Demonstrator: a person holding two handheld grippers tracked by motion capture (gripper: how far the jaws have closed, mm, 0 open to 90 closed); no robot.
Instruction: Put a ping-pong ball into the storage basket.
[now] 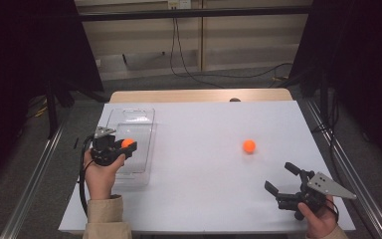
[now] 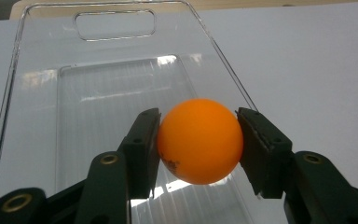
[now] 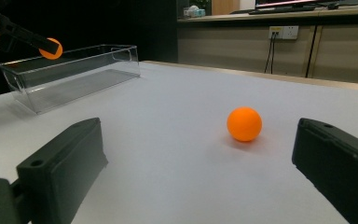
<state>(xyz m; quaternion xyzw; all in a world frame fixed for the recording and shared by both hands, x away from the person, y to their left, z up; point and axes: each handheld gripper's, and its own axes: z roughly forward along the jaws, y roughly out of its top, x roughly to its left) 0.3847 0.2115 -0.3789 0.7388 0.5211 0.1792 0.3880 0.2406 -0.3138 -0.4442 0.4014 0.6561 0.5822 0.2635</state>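
**High view: one ball over the bin, one waiting**

Left gripper (image 1: 124, 148) clamps an orange ball (image 2: 199, 140) between its jaws, poised above the clear plastic bin (image 1: 129, 119), apparently to drop it in. Right gripper (image 1: 283, 180), jaws spread wide and empty, faces the second ball (image 1: 249, 145) lying well apart on the white table (image 1: 204, 199).

Open white tabletop (image 1: 204, 164) between the clear plastic rectangular bin (image 1: 139, 119) at left and the loose orange ball (image 1: 249, 145) right of centre, well apart; the wide-jawed right gripper (image 1: 282, 178) faces that ball unobstructed.
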